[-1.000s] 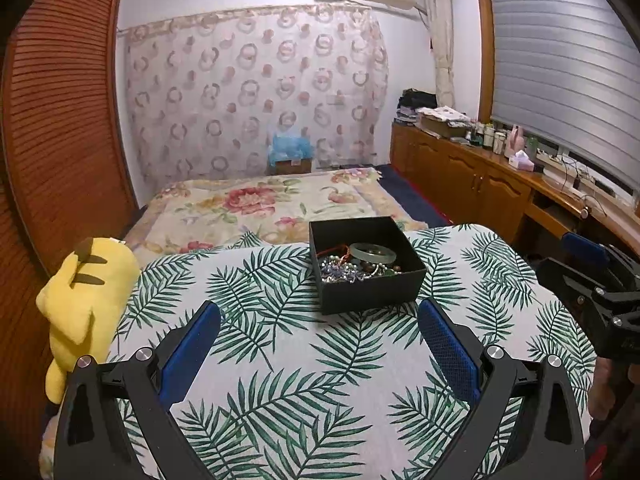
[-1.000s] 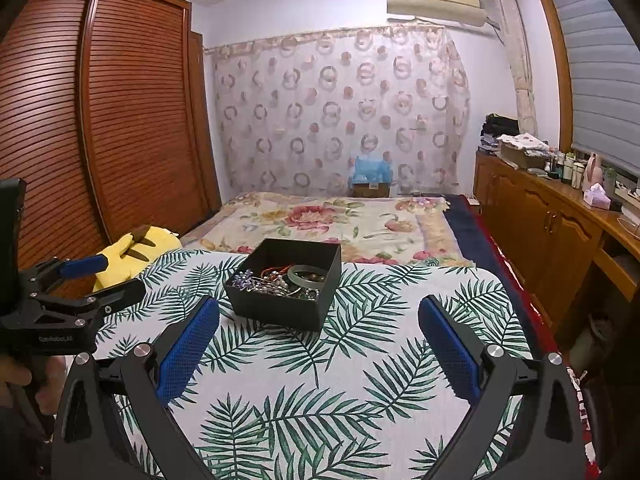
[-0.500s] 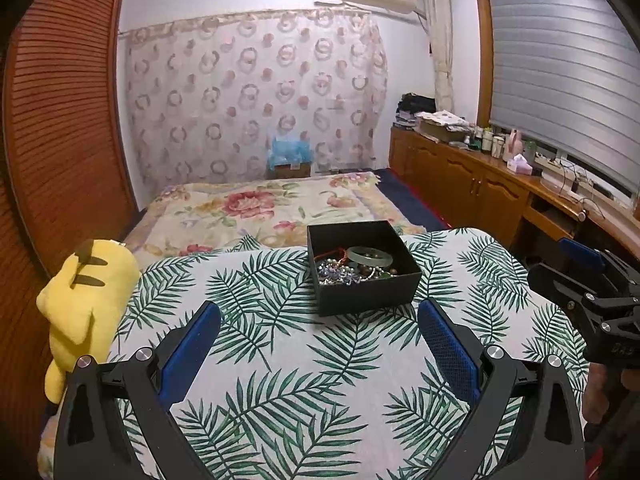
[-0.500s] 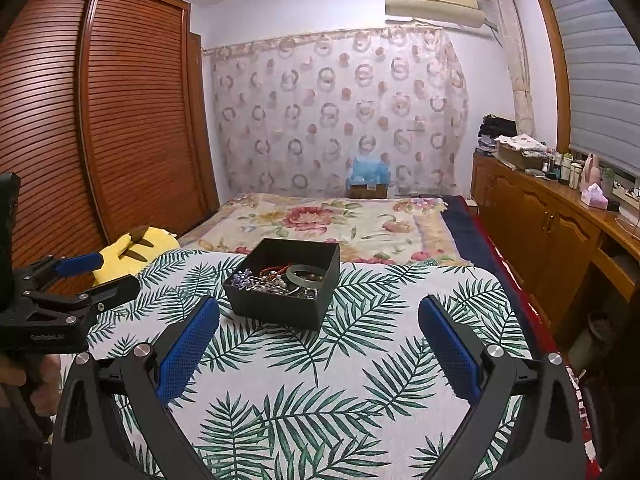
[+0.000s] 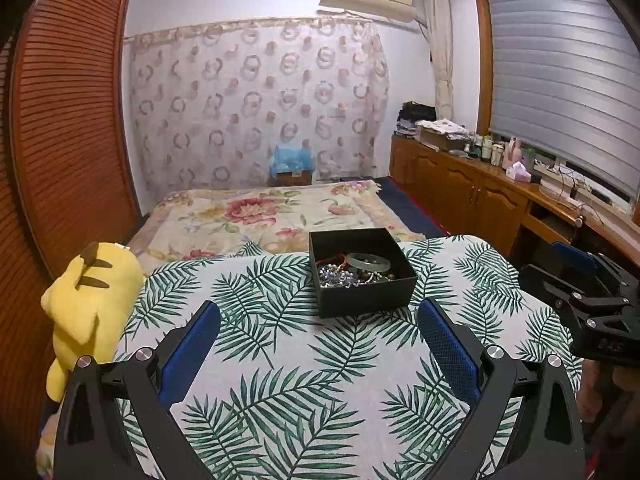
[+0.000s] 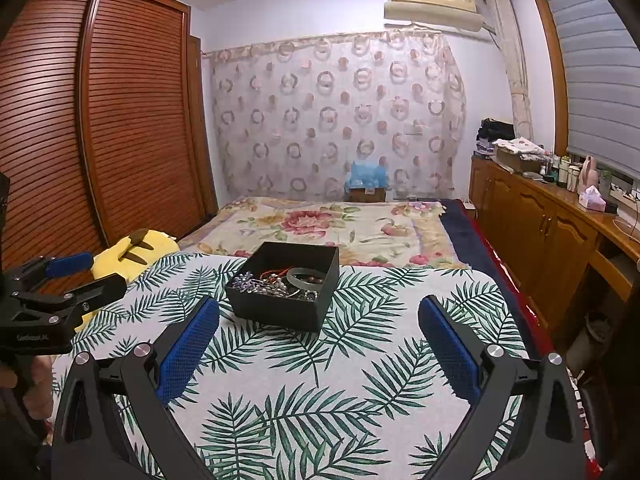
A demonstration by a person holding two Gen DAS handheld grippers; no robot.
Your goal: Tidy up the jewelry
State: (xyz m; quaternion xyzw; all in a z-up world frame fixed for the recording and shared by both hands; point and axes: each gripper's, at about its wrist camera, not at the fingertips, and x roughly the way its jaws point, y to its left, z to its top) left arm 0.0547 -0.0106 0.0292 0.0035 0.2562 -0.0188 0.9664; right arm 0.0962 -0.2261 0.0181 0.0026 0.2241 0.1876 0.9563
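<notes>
Jewelry lies mixed together inside a black box with no lid, a little above the middle of the frame in the left wrist view. In the heap I can see a pale green bangle toward the right side of the box, silver and purple beaded pieces toward the left side, and a red cord behind them. In the right wrist view the same box sits left of center, with the bangle resting on the other pieces. The box stands on a bench covered by a white cloth with green palm leaves. The left tongs are wide open in the lower part of the frame, its blue pads far apart, holding nothing, and near the box but not touching it. The right tongs are also wide open and empty, its pads apart from the box. Each tongs appear at the edge of the other view: the right one at the right edge, the left one at the left edge. A yellow plush toy lies at the left side of the bench. Behind the bench is a bed with a flowered cover, and a wooden cabinet stands along the right.
</notes>
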